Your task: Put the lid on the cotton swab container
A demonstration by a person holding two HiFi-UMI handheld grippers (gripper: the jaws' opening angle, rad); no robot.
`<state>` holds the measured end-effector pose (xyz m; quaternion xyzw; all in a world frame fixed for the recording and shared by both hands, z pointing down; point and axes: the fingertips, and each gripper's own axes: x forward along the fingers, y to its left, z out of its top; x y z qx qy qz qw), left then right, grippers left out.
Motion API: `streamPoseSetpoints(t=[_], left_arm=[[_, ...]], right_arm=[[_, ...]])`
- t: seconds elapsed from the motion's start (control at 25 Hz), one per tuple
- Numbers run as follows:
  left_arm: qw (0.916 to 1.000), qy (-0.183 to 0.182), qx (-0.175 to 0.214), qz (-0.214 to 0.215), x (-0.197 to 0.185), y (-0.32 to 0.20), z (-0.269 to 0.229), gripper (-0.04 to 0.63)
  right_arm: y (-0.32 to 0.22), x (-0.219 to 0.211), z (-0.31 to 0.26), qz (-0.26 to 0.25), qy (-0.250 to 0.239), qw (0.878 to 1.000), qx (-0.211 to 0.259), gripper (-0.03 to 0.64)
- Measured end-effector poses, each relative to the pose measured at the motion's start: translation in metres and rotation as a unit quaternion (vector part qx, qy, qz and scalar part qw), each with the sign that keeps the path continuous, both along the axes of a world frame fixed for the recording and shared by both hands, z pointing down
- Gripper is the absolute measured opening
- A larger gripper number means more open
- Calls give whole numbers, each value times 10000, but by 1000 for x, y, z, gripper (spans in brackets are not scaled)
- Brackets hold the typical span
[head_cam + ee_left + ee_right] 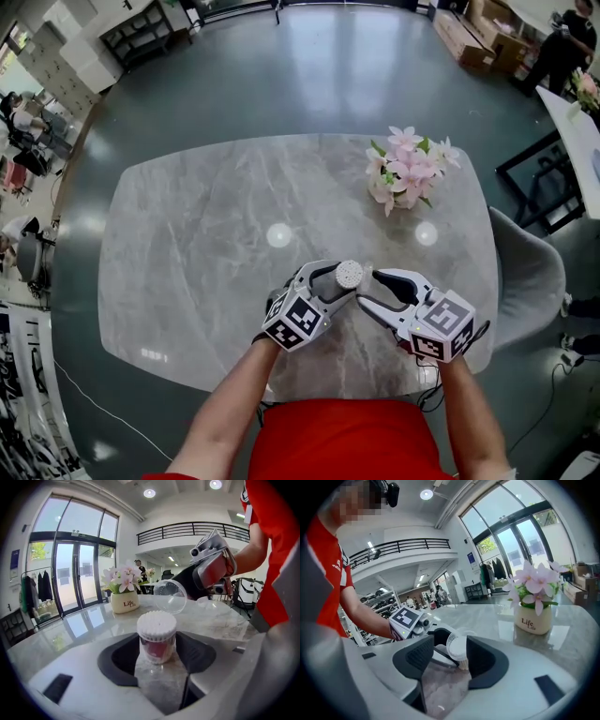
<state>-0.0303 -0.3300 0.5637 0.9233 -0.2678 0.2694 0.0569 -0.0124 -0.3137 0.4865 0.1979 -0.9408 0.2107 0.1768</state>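
Left gripper view: hold steady the clear round tub of white cotton swabs (157, 637) gripped by the left claw (157, 644) on the grey table (206, 234), level the clear dome lid (170, 596) pinched in the right claw (451, 645), press down.

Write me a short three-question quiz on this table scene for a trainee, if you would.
1. True or false: the lid already sits on the container.
2. Which gripper has the container between its jaws? A) left B) right
3. What else stands on the table?

Key
1. False: the right gripper holds it in the air beside the container.
2. A, the left gripper.
3. A flower pot.
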Motion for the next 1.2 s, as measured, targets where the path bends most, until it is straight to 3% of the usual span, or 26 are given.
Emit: streamPoseSetpoints(t=[0.16,0.4,0.72,0.88,1.0,1.2], left_arm=[[10000,-42,-20,-52,3,0,1,273],[9999,-70,-26,-71,4,1,1,273],[9992,-200,-43,-332,4,0,2,275],[9990,-230,-39,-370,5,0,2,275],[9992,-202,-39,-353,5,0,3,275],[9992,-73,-73,-383,5,1,2,276]], right_arm=[[-6,-20,7,-211,287,9994,55,162],[-12,-40,27,-479,1405,9883,358,80],[-10,-47,34,-612,2223,9722,411,84],[-10,-49,36,-728,2690,9602,170,86],[-11,-49,36,-809,2737,9584,38,86],[-9,-47,34,-822,2456,9654,289,84]])
